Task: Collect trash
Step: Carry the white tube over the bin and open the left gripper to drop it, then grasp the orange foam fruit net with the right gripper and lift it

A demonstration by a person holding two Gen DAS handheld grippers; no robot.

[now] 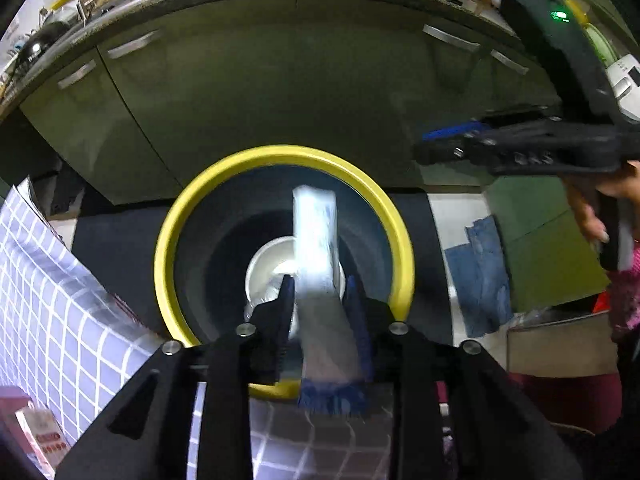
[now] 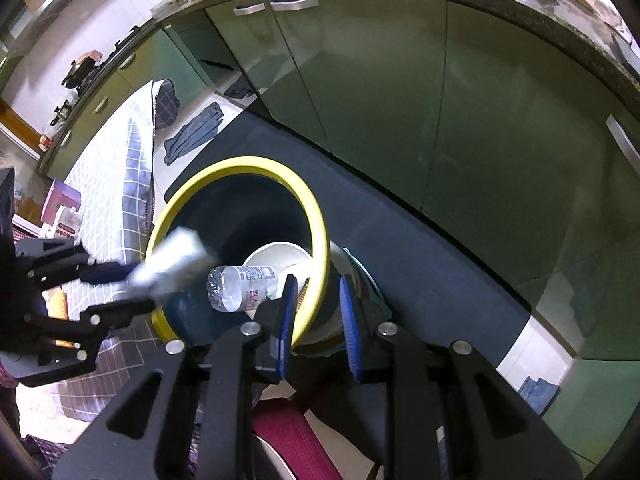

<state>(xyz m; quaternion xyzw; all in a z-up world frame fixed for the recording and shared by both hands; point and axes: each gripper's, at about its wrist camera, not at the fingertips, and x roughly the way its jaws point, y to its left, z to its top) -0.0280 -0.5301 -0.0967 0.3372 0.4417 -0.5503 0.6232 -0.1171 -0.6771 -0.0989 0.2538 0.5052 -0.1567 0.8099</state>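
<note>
A yellow-rimmed dark bin (image 1: 182, 216) (image 2: 320, 240) stands on a dark floor mat. Inside lie a white paper cup (image 1: 266, 268) (image 2: 276, 254) and a clear plastic bottle (image 2: 240, 288). My left gripper (image 1: 320, 284) (image 2: 120, 288) points down over the bin's mouth. A blurred silvery-white packet (image 1: 314, 240) (image 2: 172, 264) sits loose between its fingers, with thin gaps at the pads. My right gripper (image 2: 318, 280) (image 1: 428, 148) hovers above the bin's far right side. Its blue pads stand a little apart and hold nothing; the rim shows through the gap.
Green cabinet doors (image 1: 280, 80) under a dark countertop (image 2: 520, 0) run behind the bin. A blue-and-white checked cloth (image 1: 48, 300) lies to the left and a blue denim rag (image 1: 484, 272) to the right. A person's hand (image 1: 600, 216) holds the right gripper. Small boxes (image 2: 64, 208) sit nearby.
</note>
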